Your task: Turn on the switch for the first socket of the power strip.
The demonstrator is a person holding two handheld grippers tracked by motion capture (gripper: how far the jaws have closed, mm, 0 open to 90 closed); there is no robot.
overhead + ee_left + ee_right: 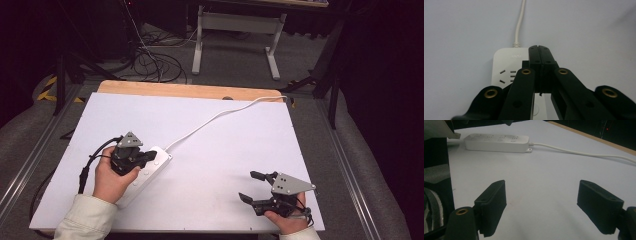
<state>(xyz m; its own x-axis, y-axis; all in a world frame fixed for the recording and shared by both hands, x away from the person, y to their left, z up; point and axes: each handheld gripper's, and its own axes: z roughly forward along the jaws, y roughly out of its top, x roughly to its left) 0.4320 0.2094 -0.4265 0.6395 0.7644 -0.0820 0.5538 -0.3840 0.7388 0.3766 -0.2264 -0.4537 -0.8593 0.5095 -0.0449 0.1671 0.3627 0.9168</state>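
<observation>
Left gripper (148, 156) shut over the power strip (150, 172); right gripper (258, 188) idle and wide open.

The strip lies at the left of the white table (225, 150), its cord (220, 116) running off to the far right edge. The left jaws are pressed flat together with nothing between them, tips over the strip's cord end, perhaps to press a switch or pin it down. The risk, as I judge it: the strip is light and the tabletop looks smooth, so an off-centre push could skid or pivot it, and the cord could drag it back. The left gripper view gives the shut jaws, the sockets (507, 76) and the cord's entry. The right gripper view gives the strip (496, 142) side-on, flat on the table, between its own wide jaws.
</observation>
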